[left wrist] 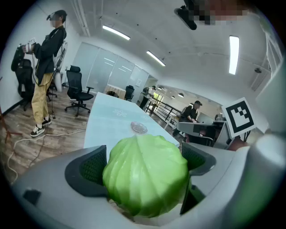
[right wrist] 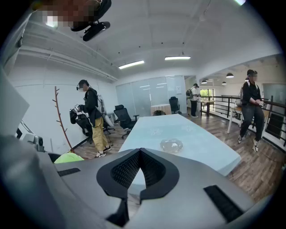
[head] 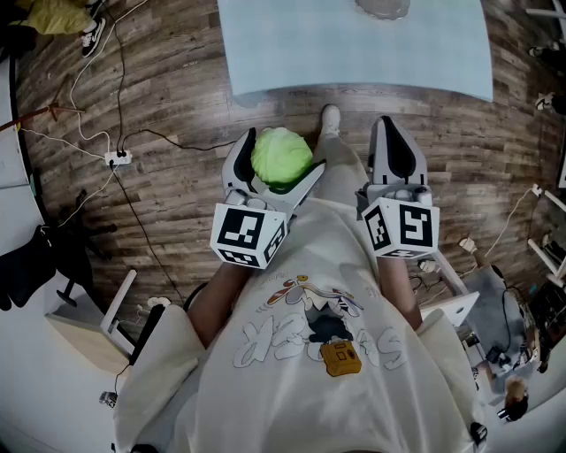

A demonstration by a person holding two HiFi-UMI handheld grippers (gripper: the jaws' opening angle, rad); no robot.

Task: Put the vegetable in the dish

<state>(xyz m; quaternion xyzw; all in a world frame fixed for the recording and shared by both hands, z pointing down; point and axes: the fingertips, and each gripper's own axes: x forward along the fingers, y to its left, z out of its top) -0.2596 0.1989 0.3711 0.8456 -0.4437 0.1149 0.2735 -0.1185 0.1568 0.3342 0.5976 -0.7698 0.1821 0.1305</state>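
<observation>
Cabbage (head: 281, 157) in left tool (head: 285, 149), dish (head: 383, 7) on table (head: 354, 53) ahead

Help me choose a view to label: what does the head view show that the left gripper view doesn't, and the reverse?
Head view only: the wearer's printed shirt and a power strip. Left gripper view only: office chairs, ceiling lights, a person at a far desk. Both: the cabbage clamped in the left gripper's jaws, the pale blue table, the glass dish.

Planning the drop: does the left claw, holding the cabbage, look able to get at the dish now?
Likely not yet: the left claw hangs short of the table, the dish beyond its edge. Path looks clear.
</observation>
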